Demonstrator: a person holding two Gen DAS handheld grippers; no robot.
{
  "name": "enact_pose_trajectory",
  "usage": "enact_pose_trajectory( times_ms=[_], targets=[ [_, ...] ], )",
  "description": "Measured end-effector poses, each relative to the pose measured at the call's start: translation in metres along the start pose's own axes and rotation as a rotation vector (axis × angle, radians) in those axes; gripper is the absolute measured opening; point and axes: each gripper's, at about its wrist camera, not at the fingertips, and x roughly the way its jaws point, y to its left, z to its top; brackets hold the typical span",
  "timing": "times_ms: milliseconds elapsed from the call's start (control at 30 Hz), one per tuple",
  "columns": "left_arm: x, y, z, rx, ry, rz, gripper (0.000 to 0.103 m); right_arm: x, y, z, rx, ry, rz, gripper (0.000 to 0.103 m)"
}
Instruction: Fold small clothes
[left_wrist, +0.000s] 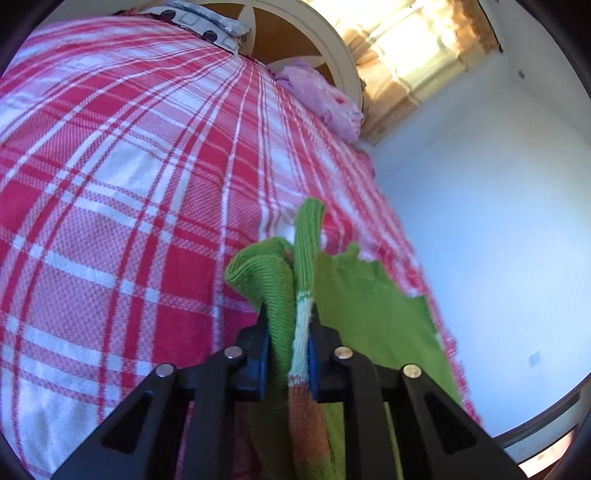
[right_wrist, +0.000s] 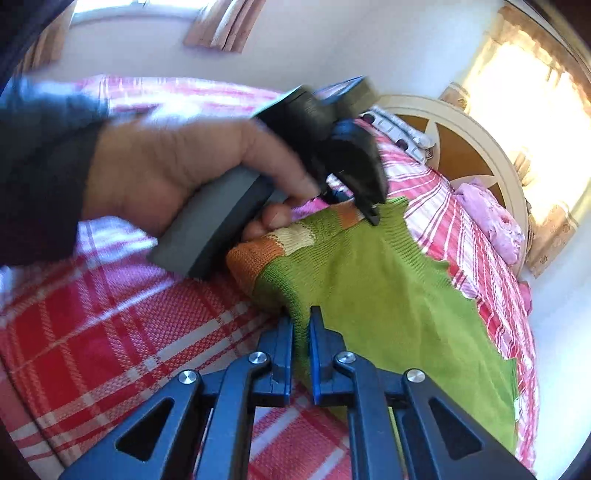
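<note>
- Here the green knitted sweater (right_wrist: 388, 295) lies on the bed (right_wrist: 92, 325), over its red checked cover
- The left tool (left_wrist: 301, 321) is clenched on bunched knit near the striped cuff
- The right tool (right_wrist: 301, 325) is clamped on the near edge
- Soft, light and stretchy, it will likely sag between grips
- Hems and cuffs look like the firmest places to take hold

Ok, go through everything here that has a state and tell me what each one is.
Left gripper: shut on the green sweater.
Right gripper: shut on the sweater's edge.
Green sweater: partly lifted off the checked bedspread, bunched at both grips.
Pink cloth: crumpled by the headboard.
</note>
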Motion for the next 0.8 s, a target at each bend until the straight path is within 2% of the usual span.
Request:
enact_pose_trajectory(
  times_ms=[100,233,467,667,800],
  targets=[
    [-0.008,-0.007,0.001,-0.031,-0.035,-0.068,0.016,-0.011,-0.018,-0.002,0.074,-0.028,0.036,0.006],
    [-0.009,-0.024,0.006,-0.045,-0.067,-0.124,0.016,-0.025,-0.049,-0.012,0.172,-0.068,0.051,0.006],
    [-0.001,-0.071,0.013,-0.005,-0.092,-0.186,0.016,-0.053,-0.091,-0.03,0.305,-0.118,0.036,0.006],
    [0.016,-0.12,0.021,0.066,-0.084,-0.198,0.016,-0.074,-0.123,-0.049,0.392,-0.151,0.026,0.006],
    [0.03,-0.138,0.023,0.077,-0.075,-0.194,0.016,-0.083,-0.143,-0.064,0.454,-0.169,0.027,0.005]
  ],
)
